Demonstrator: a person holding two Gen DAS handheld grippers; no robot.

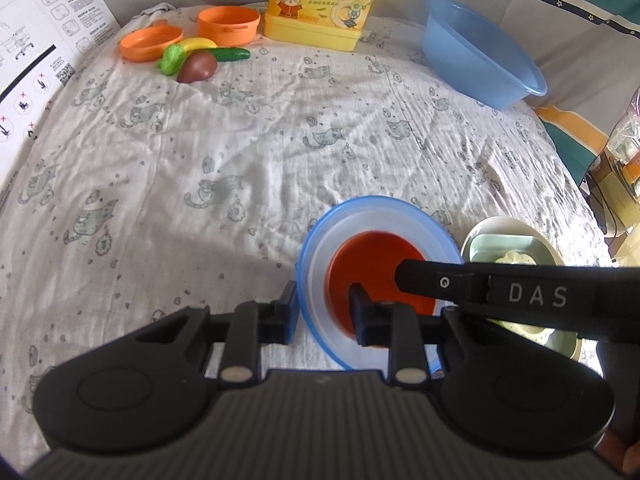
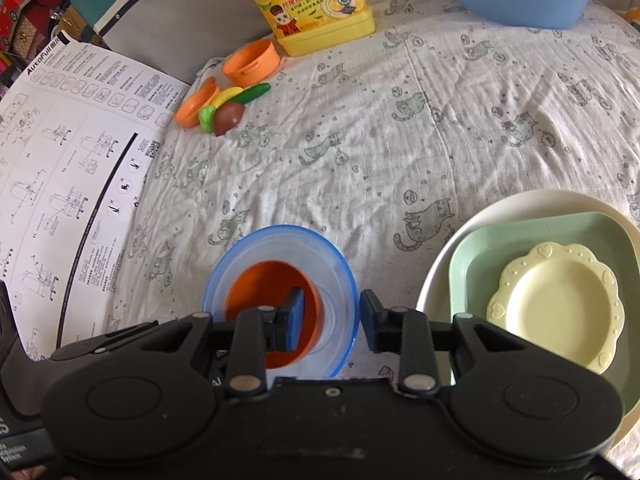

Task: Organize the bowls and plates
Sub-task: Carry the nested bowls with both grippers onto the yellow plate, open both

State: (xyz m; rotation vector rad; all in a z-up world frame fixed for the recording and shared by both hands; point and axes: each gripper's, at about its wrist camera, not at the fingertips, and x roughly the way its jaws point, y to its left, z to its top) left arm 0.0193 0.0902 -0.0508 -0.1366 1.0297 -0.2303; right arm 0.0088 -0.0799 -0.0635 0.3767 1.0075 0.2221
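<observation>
Bowls first: the blue-rimmed clear bowl (image 2: 280, 300) sits on the cat-print cloth (image 2: 400, 140) right under both grippers, w/ a small orange bowl (image 2: 272, 304) nested inside. Looks like thin, light plastic, prob. slick and a bit flexy at the rim, so I'd pinch the wall, not the base, and go gently or it'll squirt out. Left gripper (image 1: 324, 312) straddles the near-left wall, one finger outside, one inside; right gripper (image 2: 332, 320) does the same on the right wall. Both sets of jaws stand apart w/ a gap each side of the rim, so I read them as spread, not clamped yet. Just beside, to the right, a stack: cream plate (image 2: 520, 208), green square dish (image 2: 540, 236), small scalloped yellow plate (image 2: 560, 304); stiff, prob. light too. Can't make out the bowls' near edge, hidden under gripper bodies, nor whether fingers touch the wall. Stack's far right is cut off.
</observation>
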